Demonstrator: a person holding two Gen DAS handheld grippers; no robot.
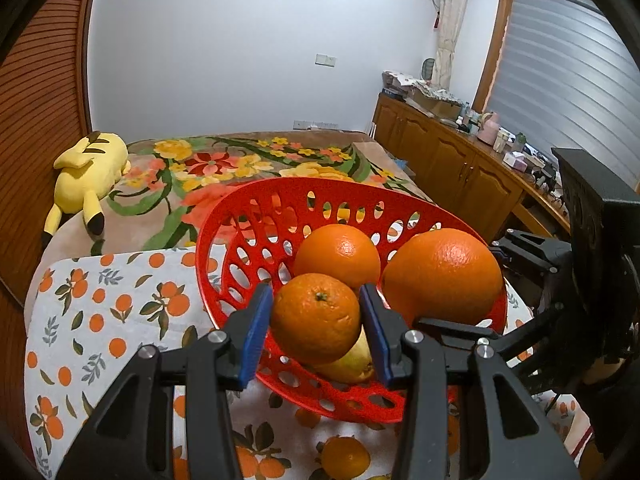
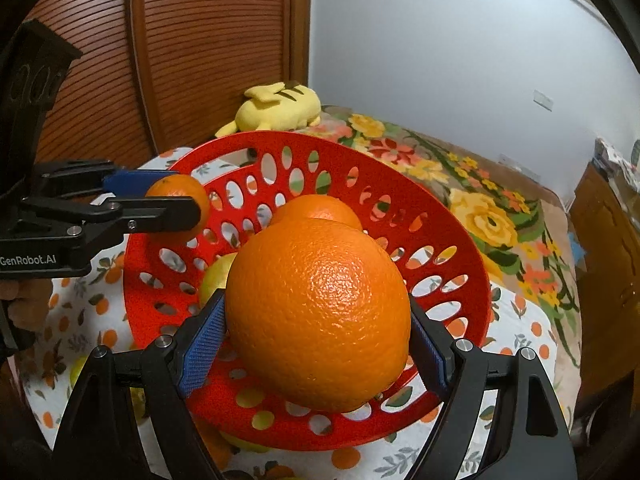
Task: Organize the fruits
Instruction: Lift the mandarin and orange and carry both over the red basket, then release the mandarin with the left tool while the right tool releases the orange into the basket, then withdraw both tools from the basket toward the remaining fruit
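Already I have fruit in both hands, poised over the red basket [image 1: 224,240], so I judge the job about midway. My left gripper [image 1: 316,322] has its blue fingers [image 1: 256,332] narrowed onto the small orange [image 1: 316,316], gripping it on both sides above the basket's near edge. My right gripper [image 2: 316,344] is spread wider, its fingers [image 2: 204,340] pressed against the flanks of the large orange [image 2: 320,312], which it holds over the basket's right half. Down in the basket I see one more orange [image 1: 340,252] resting near the middle and a yellow-green fruit, probably a pear [image 1: 352,364], low under my left hand. On the table's orange-print cloth [image 1: 100,312], another orange [image 1: 344,456] lies just in front of the basket, and in the right view some yellowish fruit [image 2: 80,368] shows at the left edge, partly hidden. What is left, I reckon, is setting both held oranges down inside and then collecting those strays.
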